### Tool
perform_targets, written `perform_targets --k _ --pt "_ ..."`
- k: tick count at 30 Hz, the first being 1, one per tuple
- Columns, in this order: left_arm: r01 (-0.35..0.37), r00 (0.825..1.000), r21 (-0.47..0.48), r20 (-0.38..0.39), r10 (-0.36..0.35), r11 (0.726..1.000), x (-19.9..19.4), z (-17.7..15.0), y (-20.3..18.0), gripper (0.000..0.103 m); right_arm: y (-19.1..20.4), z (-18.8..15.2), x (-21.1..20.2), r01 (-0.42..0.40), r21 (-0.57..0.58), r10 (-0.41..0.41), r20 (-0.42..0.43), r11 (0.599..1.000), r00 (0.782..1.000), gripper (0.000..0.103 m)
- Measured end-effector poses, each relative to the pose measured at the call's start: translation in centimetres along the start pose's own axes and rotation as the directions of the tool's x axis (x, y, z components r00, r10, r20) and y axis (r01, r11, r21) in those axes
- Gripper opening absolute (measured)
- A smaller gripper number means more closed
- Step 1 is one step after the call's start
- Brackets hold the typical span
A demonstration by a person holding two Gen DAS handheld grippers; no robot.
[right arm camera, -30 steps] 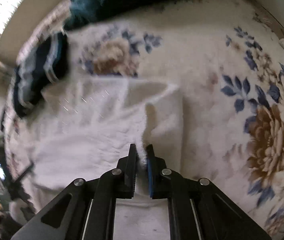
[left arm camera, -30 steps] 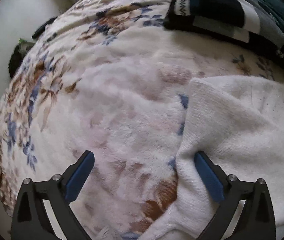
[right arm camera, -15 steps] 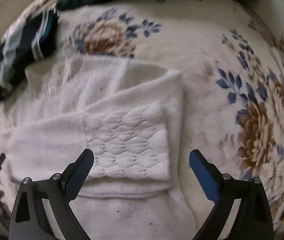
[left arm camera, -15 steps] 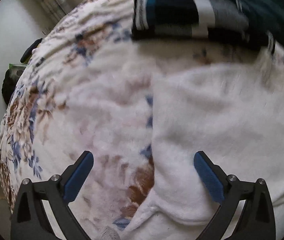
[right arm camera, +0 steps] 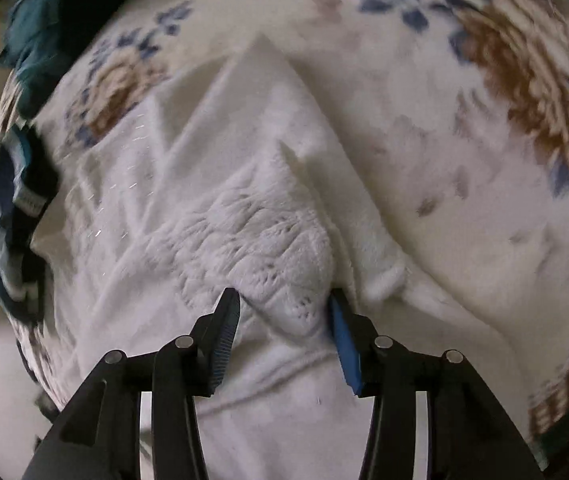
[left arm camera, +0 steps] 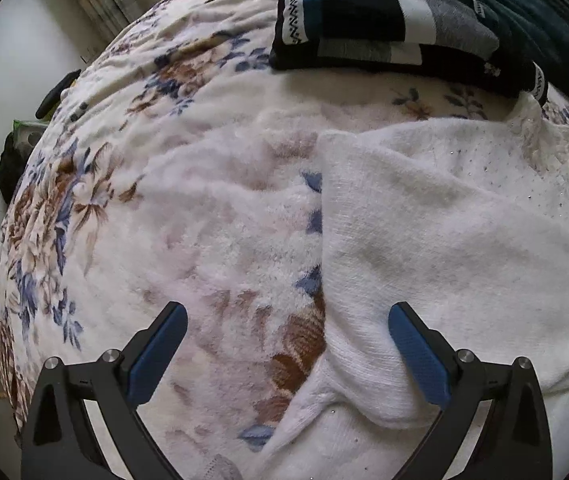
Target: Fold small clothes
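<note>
Left gripper [left arm camera: 286, 354] spread wide over the floral fleece blanket [left arm camera: 188, 216], fluffy white knitted sweater [left arm camera: 444, 248] lying partly folded beside it, right gripper [right arm camera: 284, 320] half-parted around the sweater's lacy cuff [right arm camera: 260, 248], folded dark striped garment [left arm camera: 372, 20] beyond

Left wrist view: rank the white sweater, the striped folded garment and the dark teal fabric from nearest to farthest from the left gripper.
1. White sweater, right beside the left gripper, under its right finger.
2. Striped folded garment, far edge of the bed.
3. Dark teal fabric, behind it, upper right.
</note>
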State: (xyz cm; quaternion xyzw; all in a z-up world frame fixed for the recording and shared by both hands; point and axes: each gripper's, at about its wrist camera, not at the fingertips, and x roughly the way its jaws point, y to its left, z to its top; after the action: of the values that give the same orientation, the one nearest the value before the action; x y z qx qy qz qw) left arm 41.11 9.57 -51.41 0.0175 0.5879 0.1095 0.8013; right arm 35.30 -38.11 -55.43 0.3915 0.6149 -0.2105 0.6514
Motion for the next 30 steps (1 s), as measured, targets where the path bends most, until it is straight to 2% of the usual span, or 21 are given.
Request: perform_targets --k 1,3,5,8,10,11,13,14,15,16,18,19,21,22,23,24,25,28,30 --pt "0.003 1.0 -0.002 0.0 -0.003 1.0 -0.1 0.1 0.1 0.103 0.0 -0.1 -0.3 0.018 -0.006 -0.018 0.029 1.0 0.999 0.006" --pt "0.011 1.0 -0.005 -0.003 -0.011 1.0 -0.3 0.3 0.3 0.103 0.3 -0.2 -2.1 0.039 -0.057 -0.034 0.097 0.998 0.995 0.006" --pt "0.013 1.0 -0.003 0.003 -0.013 1.0 -0.5 0.4 0.5 0.103 0.4 -0.3 -3.4 0.056 -0.095 -0.043 0.13 0.994 0.991 0.006" --pt "0.006 1.0 0.012 0.006 -0.006 1.0 -0.2 0.7 0.6 0.103 0.4 0.4 -3.7 0.083 -0.134 -0.07 0.099 0.988 0.993 0.006" --pt "-0.003 1.0 0.012 0.001 0.003 1.0 0.0 0.8 0.7 0.103 0.0 1.0 -3.0 0.1 -0.122 -0.096 0.04 0.987 0.995 0.01" --pt "-0.002 1.0 0.007 -0.001 0.002 1.0 0.0 0.8 0.7 0.103 -0.1 1.1 -3.3 0.122 -0.109 -0.118 0.044 0.987 0.992 0.019" --pt "-0.013 1.0 -0.007 0.019 0.013 1.0 -0.6 1.0 1.0 0.103 0.4 0.5 -4.8 0.119 -0.111 -0.108 0.102 0.987 0.989 0.025" --pt "-0.018 1.0 -0.009 0.025 0.019 1.0 -0.8 1.0 1.0 0.103 0.7 -0.1 -5.8 0.121 -0.12 -0.105 0.133 0.985 0.986 0.034" --pt "-0.021 0.999 -0.013 0.033 0.022 1.0 -1.1 1.1 1.0 0.103 1.0 -0.9 -6.8 0.117 -0.122 -0.097 0.162 0.986 0.982 0.039" --pt "-0.02 0.999 -0.016 0.036 0.021 1.0 -1.3 1.1 1.0 0.103 1.3 -1.9 -7.4 0.083 -0.122 -0.061 0.168 0.989 0.984 0.04" --pt "-0.027 0.999 -0.016 0.039 0.028 1.0 -1.4 1.0 1.0 0.103 2.2 -3.1 -6.7 0.02 -0.125 -0.006 0.113 0.992 0.994 0.04" --pt "-0.031 0.999 -0.014 0.036 0.032 0.999 -1.2 1.0 0.9 0.103 2.8 -3.4 -5.4 -0.011 -0.117 0.018 0.059 0.993 0.998 0.04" --pt "-0.037 0.999 -0.009 0.025 0.037 0.999 -0.8 0.9 0.8 0.103 2.6 -3.7 -1.9 -0.05 -0.042 0.047 -0.049 0.998 0.998 0.04" --pt "-0.039 0.999 -0.006 0.018 0.04 0.999 -0.4 0.8 0.7 0.103 2.5 -3.8 -0.8 -0.056 -0.004 0.055 -0.067 0.998 0.996 0.04" --pt "-0.041 0.999 -0.005 0.016 0.041 0.999 -0.2 0.8 0.6 0.103 2.1 -3.7 0.5 -0.071 0.048 0.074 -0.075 0.996 0.994 0.039" --pt "-0.045 0.999 -0.004 0.015 0.045 0.999 0.1 0.6 0.6 0.103 1.8 -3.7 0.9 -0.068 0.068 0.072 -0.057 0.995 0.996 0.012" --pt "-0.044 0.999 -0.005 0.01 0.044 0.999 0.3 0.6 0.6 0.103 1.6 -3.9 0.9 -0.04 0.079 0.043 -0.027 0.996 0.999 0.007" --pt "-0.029 1.0 -0.014 0.0 0.029 0.999 0.7 0.4 0.5 0.103 1.1 -4.3 -0.1 0.028 0.07 -0.03 0.033 0.997 0.999 0.006" --pt "-0.032 0.999 -0.01 0.0 0.032 0.999 1.0 0.4 0.2 0.103 1.1 -4.4 0.6 0.057 0.032 -0.057 0.001 0.998 0.998 0.006"
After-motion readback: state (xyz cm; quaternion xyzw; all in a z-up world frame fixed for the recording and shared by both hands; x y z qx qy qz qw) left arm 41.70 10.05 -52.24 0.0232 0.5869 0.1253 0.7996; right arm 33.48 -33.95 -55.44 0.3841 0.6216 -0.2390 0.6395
